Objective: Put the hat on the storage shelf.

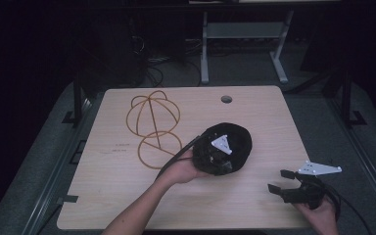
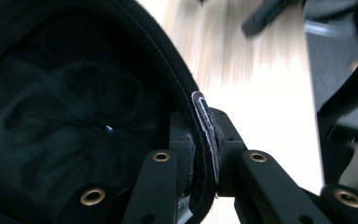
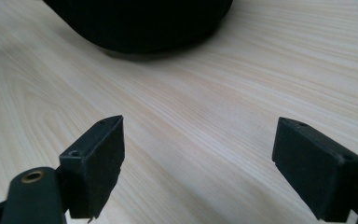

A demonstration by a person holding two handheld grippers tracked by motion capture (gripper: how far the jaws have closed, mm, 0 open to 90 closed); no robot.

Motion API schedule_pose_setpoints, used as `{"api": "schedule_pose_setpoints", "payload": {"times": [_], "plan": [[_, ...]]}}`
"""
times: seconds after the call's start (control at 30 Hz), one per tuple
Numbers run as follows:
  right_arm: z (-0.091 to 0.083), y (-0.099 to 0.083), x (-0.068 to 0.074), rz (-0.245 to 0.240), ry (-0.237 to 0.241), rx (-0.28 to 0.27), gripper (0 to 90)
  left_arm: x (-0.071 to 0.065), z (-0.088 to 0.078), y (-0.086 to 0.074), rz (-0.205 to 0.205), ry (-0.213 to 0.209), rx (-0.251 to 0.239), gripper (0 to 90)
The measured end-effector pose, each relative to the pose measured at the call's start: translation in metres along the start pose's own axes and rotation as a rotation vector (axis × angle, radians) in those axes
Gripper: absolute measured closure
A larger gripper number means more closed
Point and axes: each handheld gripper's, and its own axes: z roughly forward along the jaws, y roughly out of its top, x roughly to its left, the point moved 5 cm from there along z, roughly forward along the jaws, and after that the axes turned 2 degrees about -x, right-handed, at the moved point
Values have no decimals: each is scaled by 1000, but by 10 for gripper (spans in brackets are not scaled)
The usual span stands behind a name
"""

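Black fabric cap (image 1: 227, 147) lies mid-table (image 1: 127, 196), its rim pinched between the closed left gripper (image 2: 204, 161). Right gripper (image 3: 198, 158) waits nearby, jaws wide and empty. Grasp done; placing onto the wire frame (image 1: 152, 128) likely remains.

My pale wooden tabletop (image 1: 127, 196) has a round cable hole (image 1: 226, 99) near its far edge. Beyond it stands a grey metal frame (image 1: 242, 32) on dark grey carpet (image 1: 318, 117); the room behind is dim.

left tool (image 2: 205, 175): black jaws, brass rivets, white three-cornered top plate, black cable
right tool (image 1: 285, 181): black block pads, same white plate, black cable
forearms: bare, no sleeves
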Motion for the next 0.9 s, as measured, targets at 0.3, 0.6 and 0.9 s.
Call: {"api": "schedule_pose_setpoints", "payload": {"times": [0.3, 0.6, 0.9], "plan": [[-5, 12, 9, -1, 47, -66, 164, 8, -26, 24, -53, -13, -122, 815], [-3, 36, 18, -4, 99, -130, 159, 8, -53, 48, -63, -30, -227, 815], [5, 65, 29, -44, 125, -191, 152, -5, -57, 65, -18, -79, -239, 814]]}}
